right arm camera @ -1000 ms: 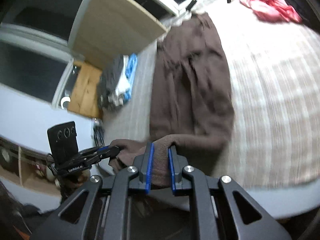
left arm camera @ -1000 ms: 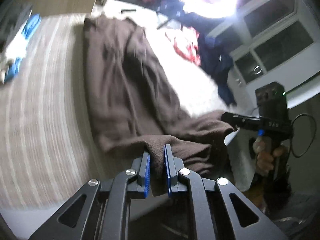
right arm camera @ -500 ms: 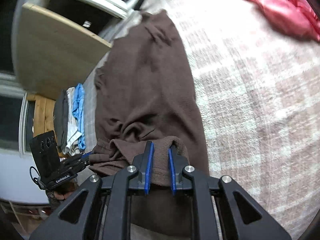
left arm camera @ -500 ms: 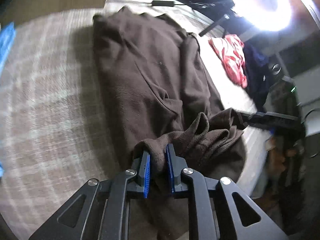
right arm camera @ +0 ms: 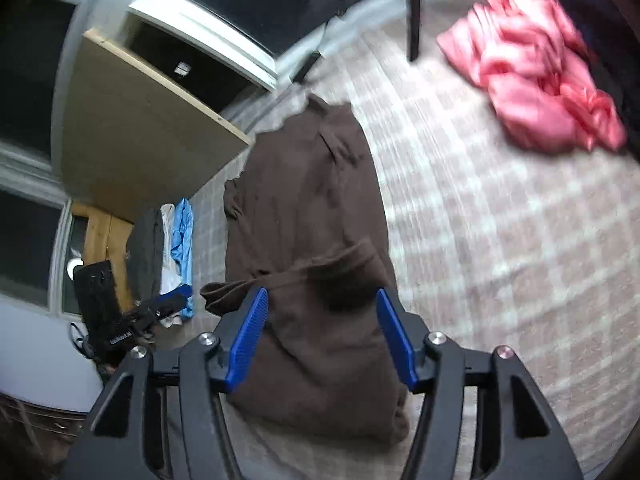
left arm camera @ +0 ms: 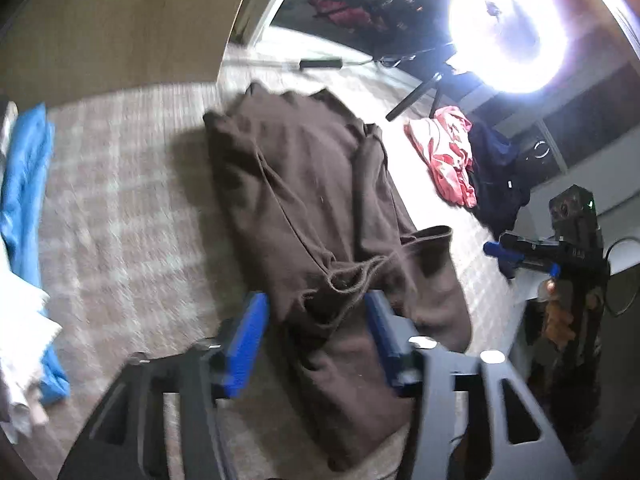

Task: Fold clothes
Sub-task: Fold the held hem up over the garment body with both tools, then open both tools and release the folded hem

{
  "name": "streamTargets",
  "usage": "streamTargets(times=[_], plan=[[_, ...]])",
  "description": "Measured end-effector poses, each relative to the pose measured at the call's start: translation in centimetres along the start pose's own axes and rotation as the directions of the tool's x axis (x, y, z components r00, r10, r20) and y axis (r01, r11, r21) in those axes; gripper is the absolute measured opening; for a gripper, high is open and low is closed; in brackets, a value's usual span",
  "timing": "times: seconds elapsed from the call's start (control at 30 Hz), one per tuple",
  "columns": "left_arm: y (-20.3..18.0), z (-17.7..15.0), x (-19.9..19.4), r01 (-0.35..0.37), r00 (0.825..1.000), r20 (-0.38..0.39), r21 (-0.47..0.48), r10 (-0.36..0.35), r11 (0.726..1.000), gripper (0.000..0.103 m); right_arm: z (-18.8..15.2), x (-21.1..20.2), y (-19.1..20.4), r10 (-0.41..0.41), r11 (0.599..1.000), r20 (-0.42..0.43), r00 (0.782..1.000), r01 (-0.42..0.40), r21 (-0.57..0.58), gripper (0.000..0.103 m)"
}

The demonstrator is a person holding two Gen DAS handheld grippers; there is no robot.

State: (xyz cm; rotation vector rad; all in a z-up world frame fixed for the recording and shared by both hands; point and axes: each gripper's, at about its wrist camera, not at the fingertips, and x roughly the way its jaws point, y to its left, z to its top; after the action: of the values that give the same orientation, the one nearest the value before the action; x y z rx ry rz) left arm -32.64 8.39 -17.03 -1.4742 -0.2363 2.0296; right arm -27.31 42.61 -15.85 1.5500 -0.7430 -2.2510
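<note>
Release is what marks this moment: both grippers were clamped on the near hem of the brown garment (left arm camera: 312, 200) half a second ago, and now the left gripper (left arm camera: 316, 340) and the right gripper (right arm camera: 322, 336) stand wide open with nothing held. The garment lies lengthwise on the checked bed (right arm camera: 500, 240), its near end brought up and dropped over the middle, so the hem makes a loose ridge across it. The fold looks made but untidy, with a cord (left arm camera: 352, 280) looping out of it. Off to one side sits a stack of folded clothes (right arm camera: 176, 248); a pink heap (right arm camera: 532, 80) waits on the other. My guess is the fold needs smoothing or one more doubling before the garment joins the stack
</note>
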Motion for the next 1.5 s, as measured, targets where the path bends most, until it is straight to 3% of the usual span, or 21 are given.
streamTargets(times=[0.03,0.07,0.17,0.23,0.33,0.4,0.43,0.5,0.57,0.6,0.67,0.77,0.83,0.9,0.97,1.03,1.1,1.2,1.33,1.43,1.5], plan=[[-0.7,-0.5,-0.1,0.003,1.0,0.006,0.037,-0.003,0.999,0.026,-0.7,0.5,0.8,-0.072,0.995,-0.003,0.997,0.072,-0.071,0.051],[-1.4,-0.8,0.0,-0.012,1.0,0.002,0.069,0.012,0.998,0.026,-1.4,0.9,1.6,-0.144,0.98,-0.002,0.99,0.143,-0.142,0.04],[-2.7,-2.0,1.6,-0.152,0.988,0.007,0.158,0.153,0.976,0.032,-3.2,2.3,3.0,-0.315,0.903,0.023,0.949,0.307,-0.3,0.038],[-2.9,-2.6,2.9,-0.227,0.974,0.02,0.212,0.228,0.951,0.041,-3.6,3.0,2.0,-0.321,0.905,0.013,0.947,0.311,-0.289,0.042],[-2.7,-2.2,4.7,-0.278,0.96,0.035,0.264,0.279,0.924,0.042,-3.0,4.0,0.5,-0.269,0.936,-0.007,0.963,0.26,-0.237,0.044],[-2.5,-1.4,5.8,-0.304,0.952,0.061,0.291,0.299,0.907,0.044,-2.5,4.8,0.4,-0.267,0.934,-0.001,0.964,0.258,-0.246,0.044],[-1.9,-0.6,6.5,-0.356,0.934,0.074,0.285,0.35,0.89,0.046,-2.3,5.4,0.5,-0.289,0.923,0.005,0.957,0.28,-0.263,0.044],[-0.7,0.5,6.7,-0.32,0.946,0.036,0.229,0.321,0.919,0.047,-2.1,6.6,0.4,-0.374,0.885,-0.001,0.927,0.356,-0.3,0.044],[0.1,0.7,5.1,-0.307,0.952,0.062,0.196,0.3,0.931,0.047,-2.3,6.0,0.6,-0.386,0.876,0.016,0.922,0.372,-0.308,0.044],[0.3,0.5,4.3,-0.332,0.943,0.084,0.191,0.321,0.924,0.045,-2.4,5.7,0.7,-0.39,0.871,0.026,0.92,0.378,-0.313,0.044],[1.0,0.1,2.5,-0.343,0.939,0.102,0.16,0.33,0.926,0.043,-3.1,4.0,1.8,-0.349,0.877,0.074,0.934,0.353,-0.325,0.044],[0.1,-1.2,0.9,-0.179,0.983,0.078,0.162,0.169,0.97,0.043,-4.2,2.4,3.4,-0.274,0.889,0.102,0.956,0.292,-0.354,0.042],[-1.5,-2.2,1.8,-0.119,0.993,0.047,0.241,0.111,0.963,0.043,-4.8,3.8,4.1,-0.247,0.888,0.05,0.968,0.247,-0.388,0.04],[-1.9,-2.6,3.9,-0.144,0.989,0.018,0.269,0.144,0.952,0.045,-5.1,6.4,3.9,-0.297,0.87,0.017,0.955,0.278,-0.408,0.04],[-0.5,-2.6,7.1,-0.194,0.975,-0.062,0.233,0.214,0.953,0.046,-5.1,8.8,3.1,-0.338,0.868,-0.024,0.941,0.301,-0.396,0.041],[0.3,-2.7,8.2,-0.181,0.973,-0.104,0.207,0.205,0.961,0.05,-4.9,8.0,3.5,-0.343,0.864,-0.039,0.939,0.299,-0.404,0.041],[0.1,-2.3,6.6,-0.178,0.976,-0.088,0.206,0.2,0.962,0.045,-4.7,7.2,4.0,-0.348,0.861,-0.051,0.936,0.297,-0.413,0.041],[-0.4,-1.0,2.5,-0.171,0.982,-0.038,0.205,0.183,0.964,0.044,-2.7,2.7,5.3,-0.331,0.847,0.003,0.944,0.299,-0.439,0.041],[-0.4,3.4,-3.3,-0.272,0.962,0.08,0.213,0.26,0.939,0.046,1.0,-2.8,7.3,-0.317,0.822,0.088,0.944,0.32,-0.471,0.041],[-0.2,6.5,-3.4,-0.311,0.95,0.087,0.213,0.299,0.926,0.046,5.5,-3.4,8.1,-0.328,0.785,0.146,0.933,0.355,-0.508,0.041],[0.4,8.0,-1.4,-0.308,0.952,0.06,0.203,0.302,0.93,0.046,7.3,-1.5,7.6,-0.329,0.783,0.134,0.935,0.349,-0.515,0.041]])
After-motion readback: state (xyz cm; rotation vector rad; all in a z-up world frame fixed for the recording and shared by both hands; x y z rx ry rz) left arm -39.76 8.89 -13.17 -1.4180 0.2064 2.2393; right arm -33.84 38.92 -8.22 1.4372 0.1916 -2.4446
